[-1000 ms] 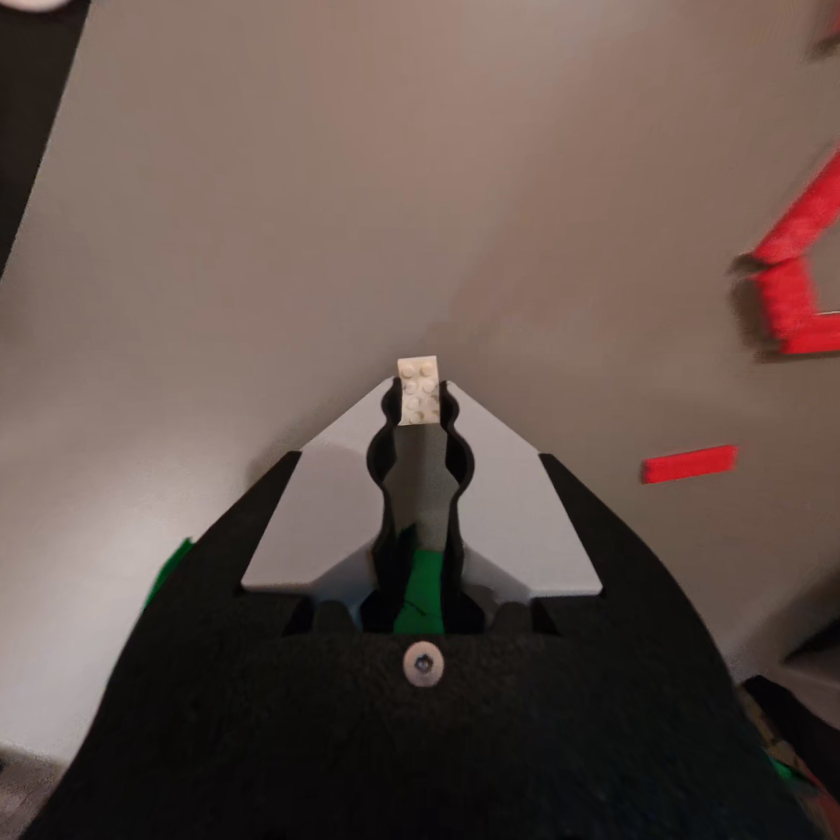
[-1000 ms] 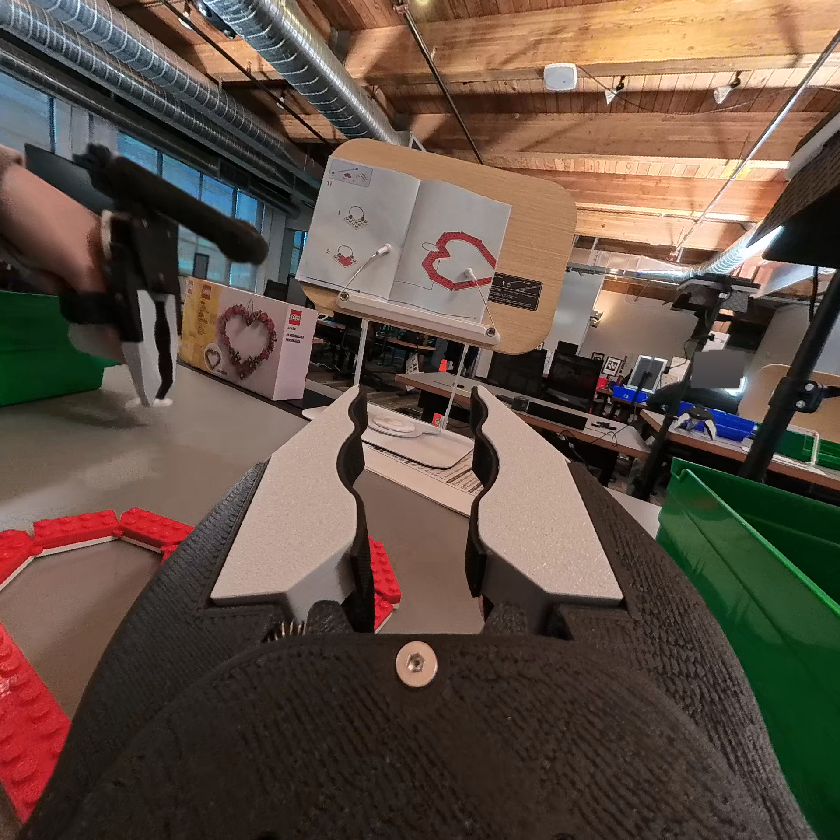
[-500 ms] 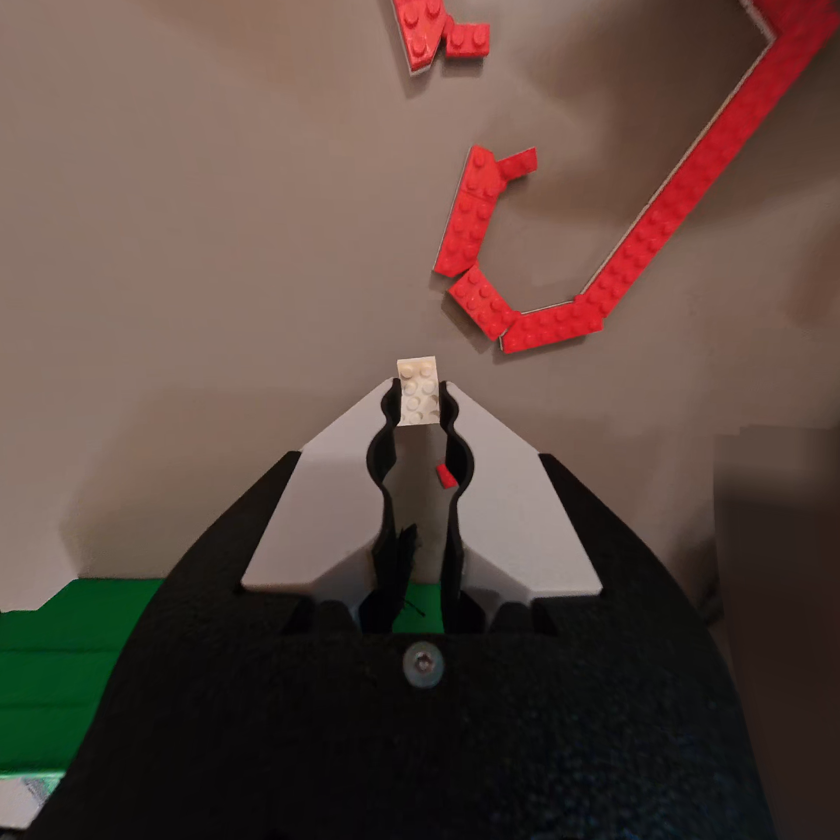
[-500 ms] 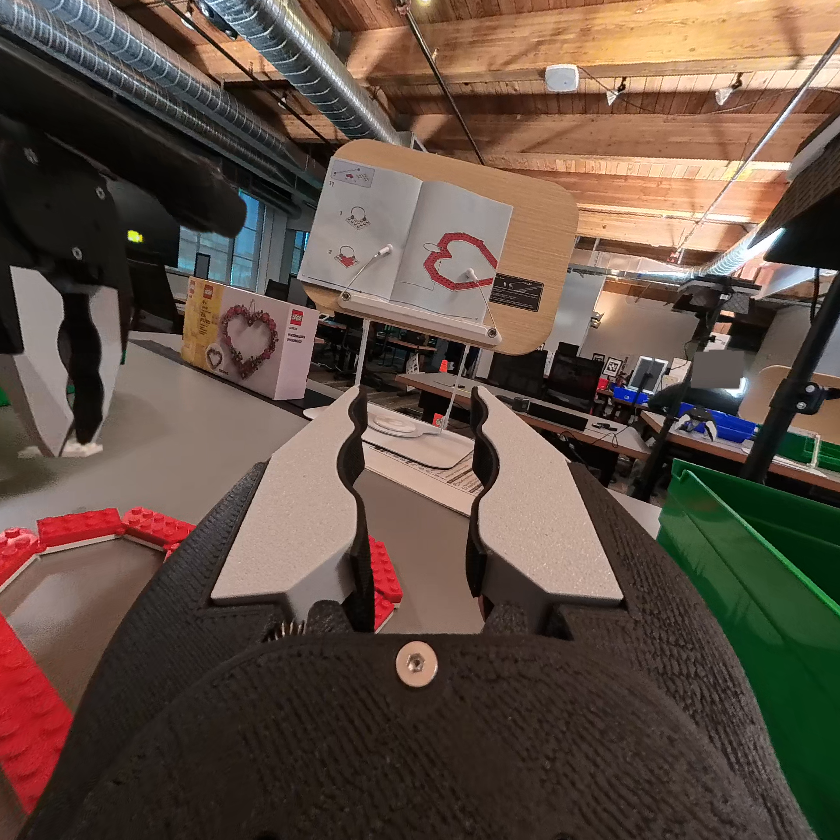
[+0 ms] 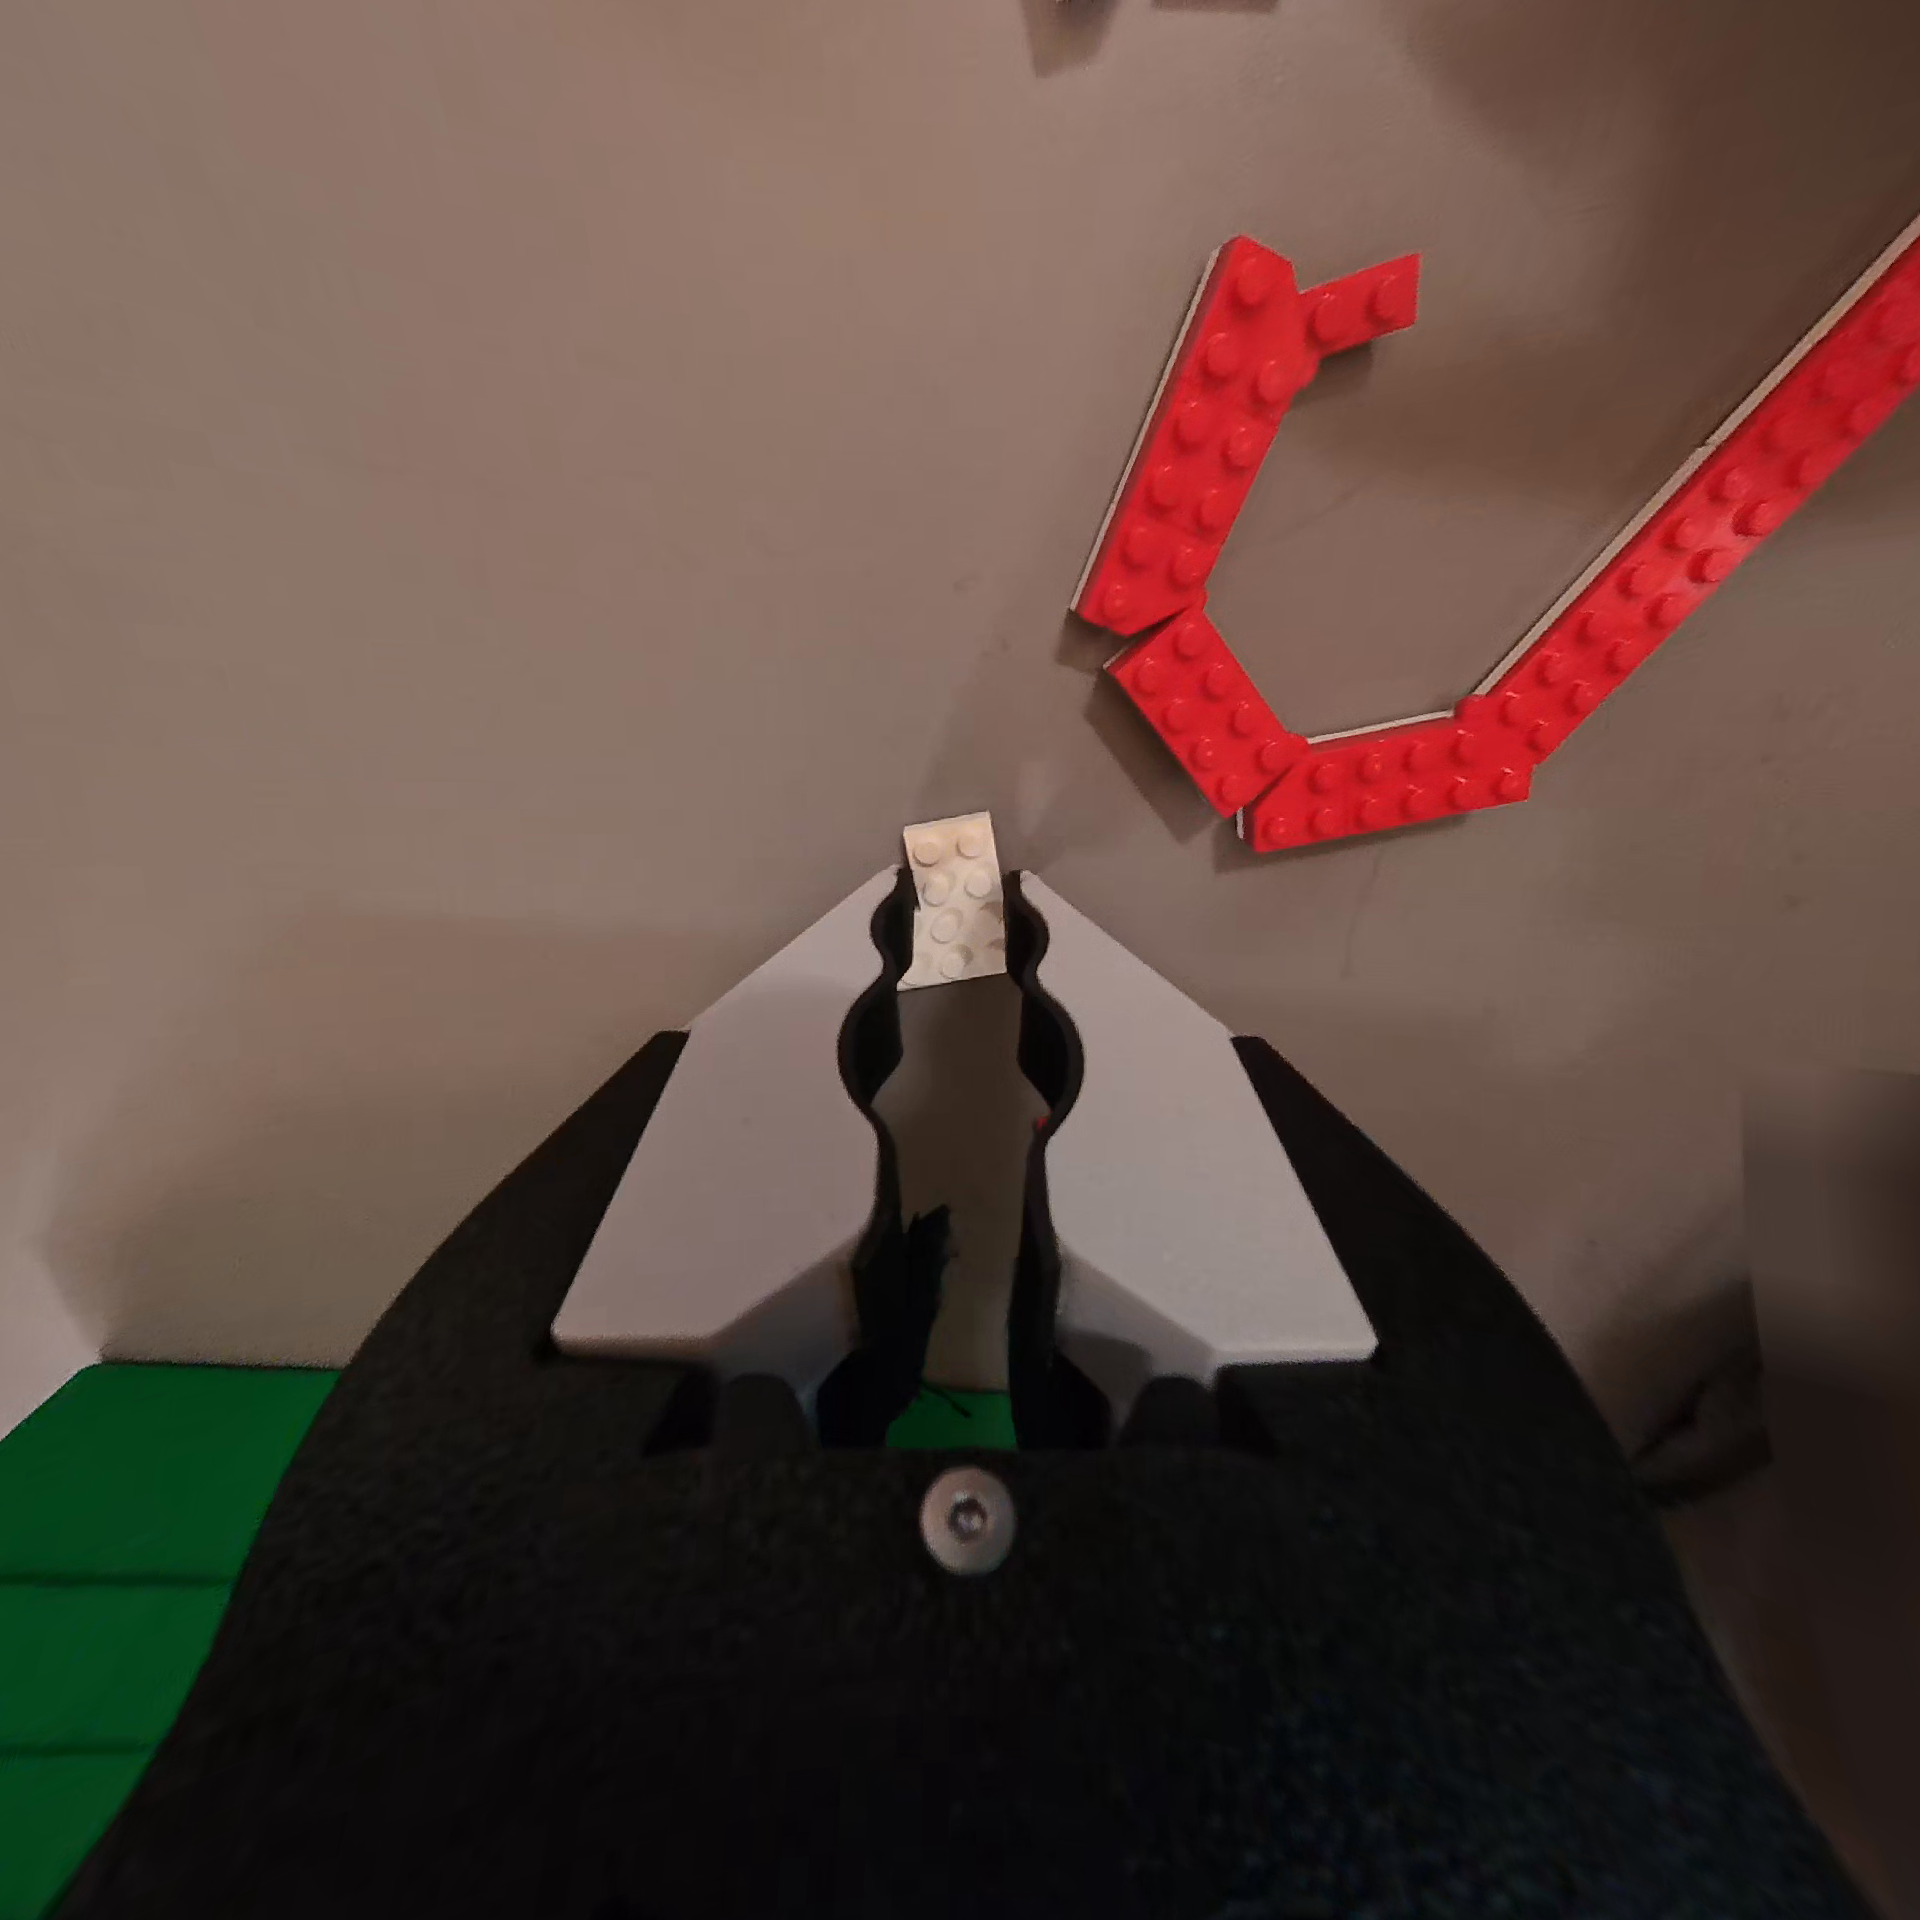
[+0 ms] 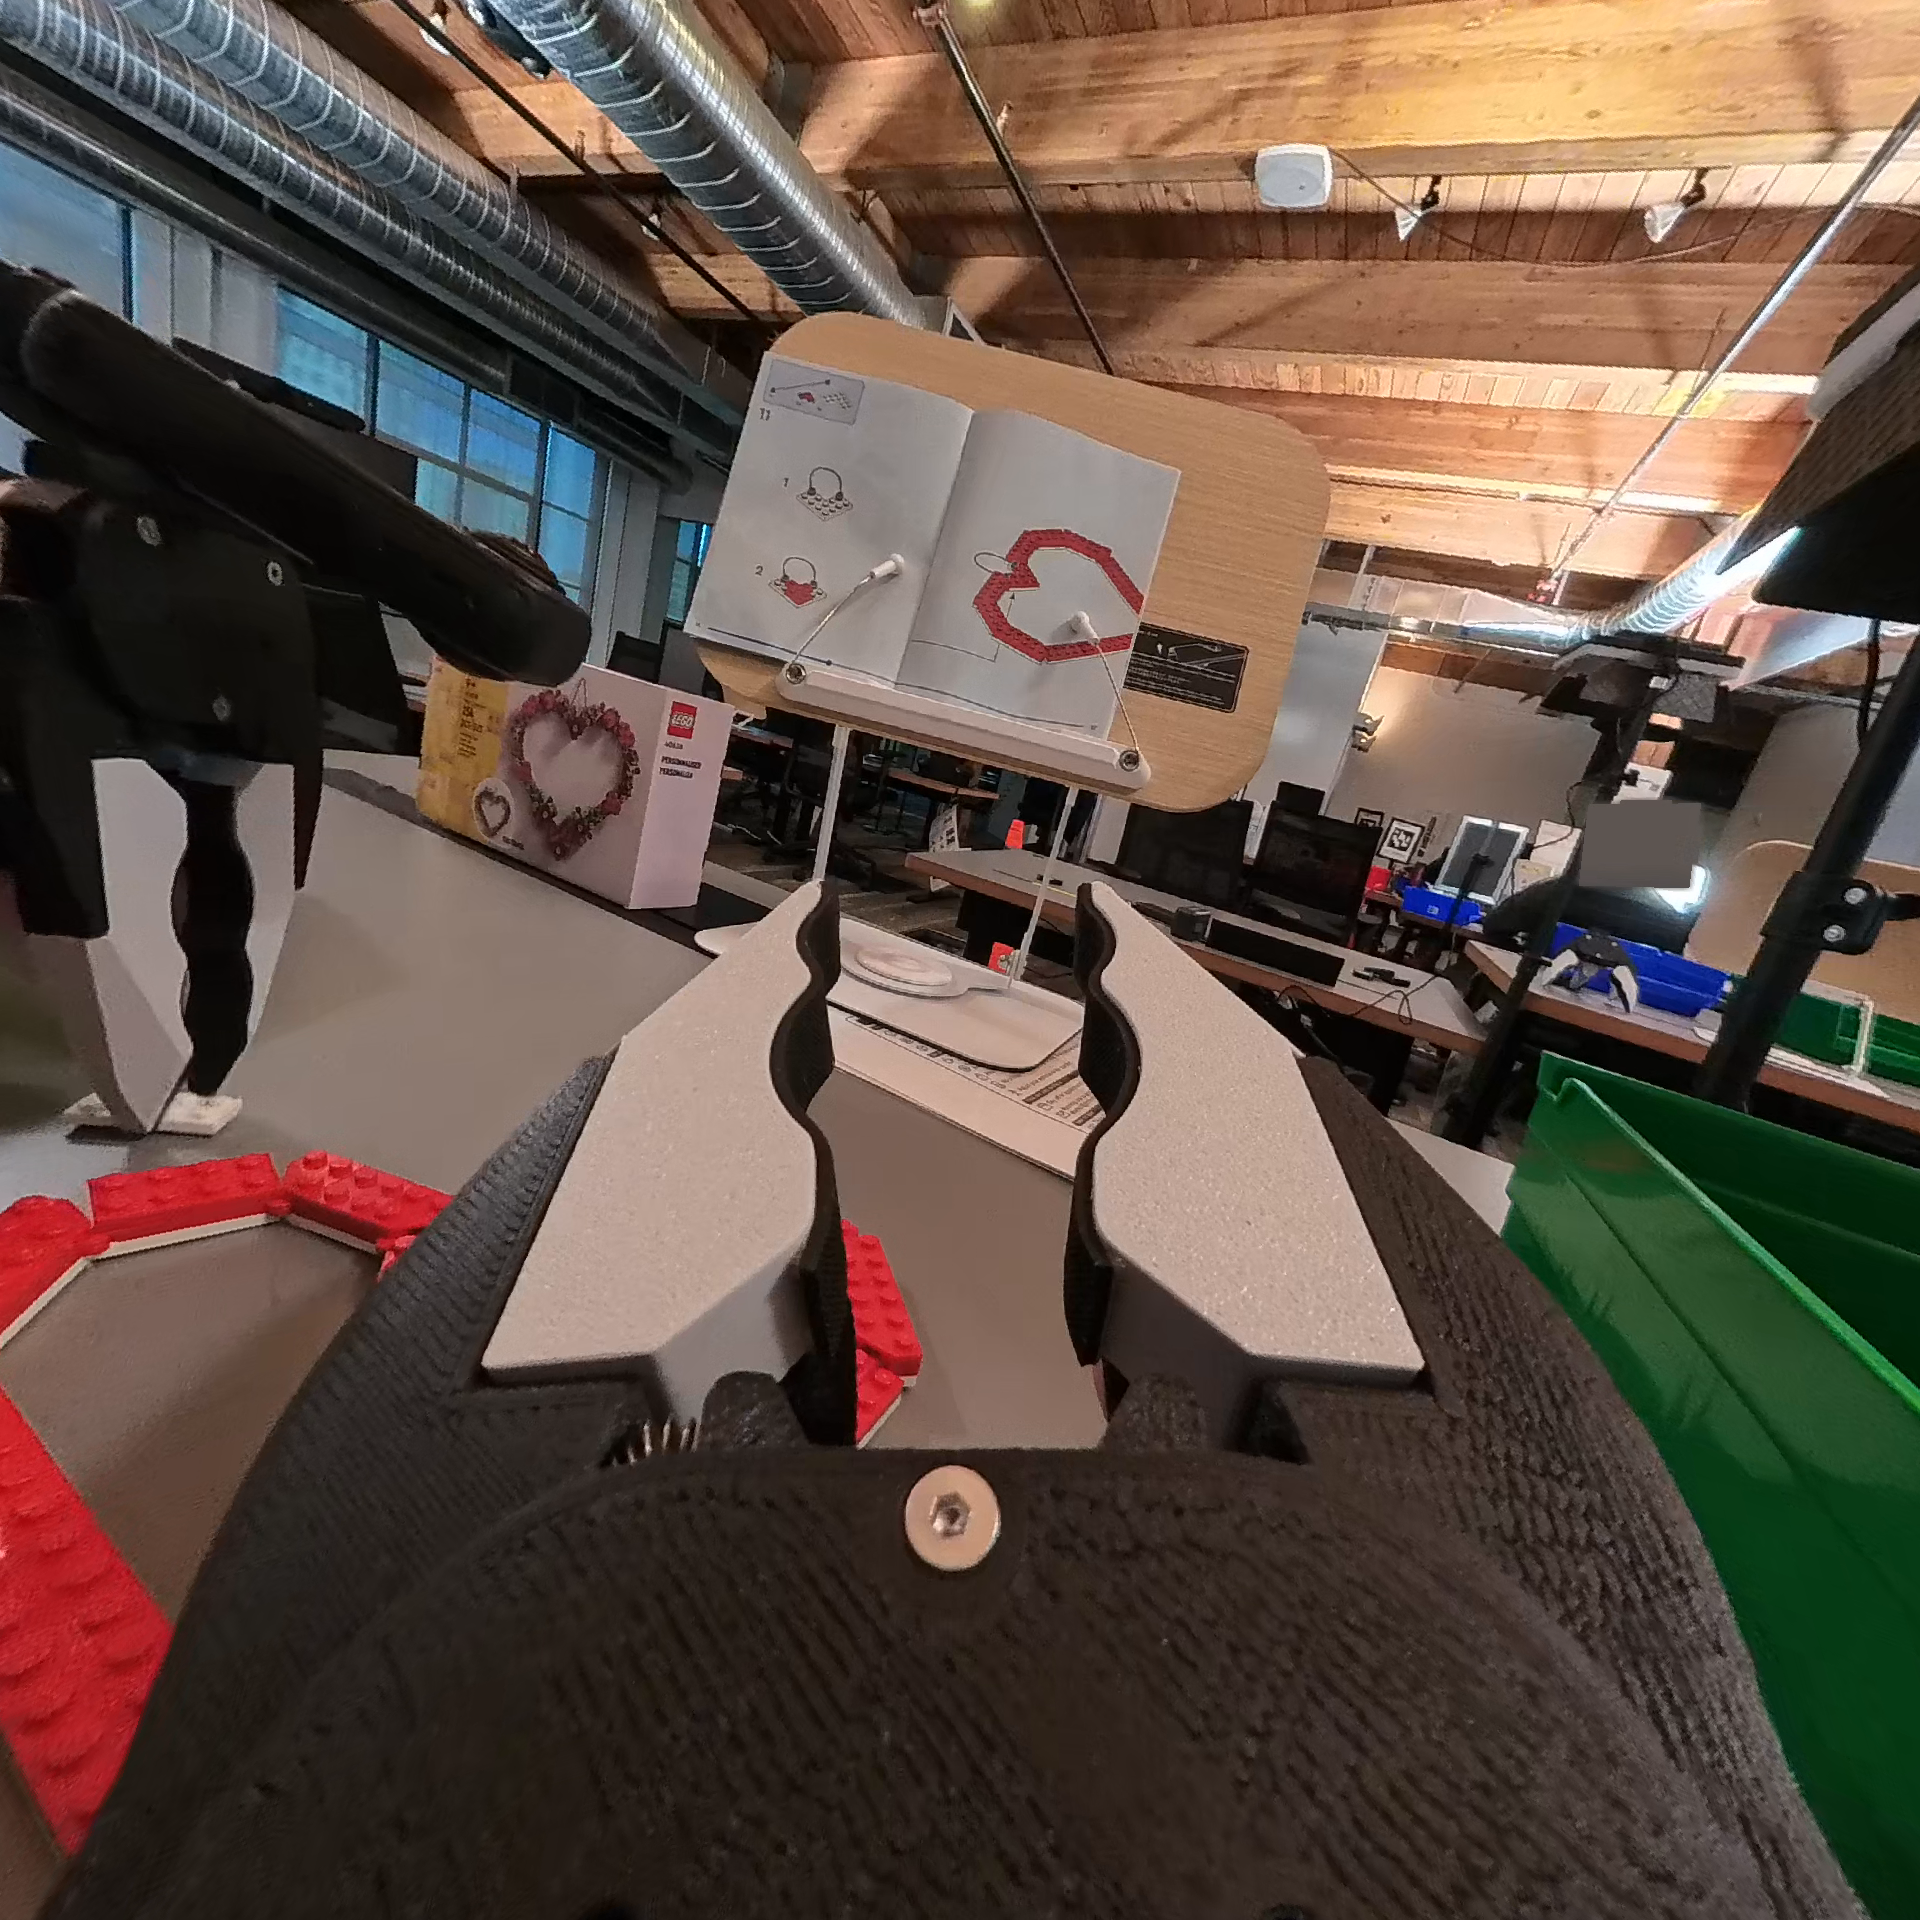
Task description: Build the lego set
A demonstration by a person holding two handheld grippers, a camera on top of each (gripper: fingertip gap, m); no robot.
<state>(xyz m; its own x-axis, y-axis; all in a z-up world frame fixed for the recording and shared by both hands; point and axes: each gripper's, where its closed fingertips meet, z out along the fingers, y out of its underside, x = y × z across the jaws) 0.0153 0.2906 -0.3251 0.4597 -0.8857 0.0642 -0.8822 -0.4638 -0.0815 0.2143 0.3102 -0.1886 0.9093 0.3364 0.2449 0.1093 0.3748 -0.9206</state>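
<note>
left gripper (image 5: 957, 883) clamping white plate (image 5: 954, 900) — right gripper (image 6: 951, 925) agape

A ceiling of wooden beams (image 6: 1299, 94) is crossed by silver ducts (image 6: 717, 156) at the upper left. Tall windows (image 6: 436, 416) are set along the far left wall. Desks with dark monitors (image 6: 1288, 862) are seen far behind the grey counter (image 6: 436, 997).

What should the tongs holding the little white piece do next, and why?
Probably let go. The left tongs pinch the white plate, and in the right wrist view it already seems to sit flat on the grey table, beside the red heart frame. The right tongs wait open and empty.
</note>
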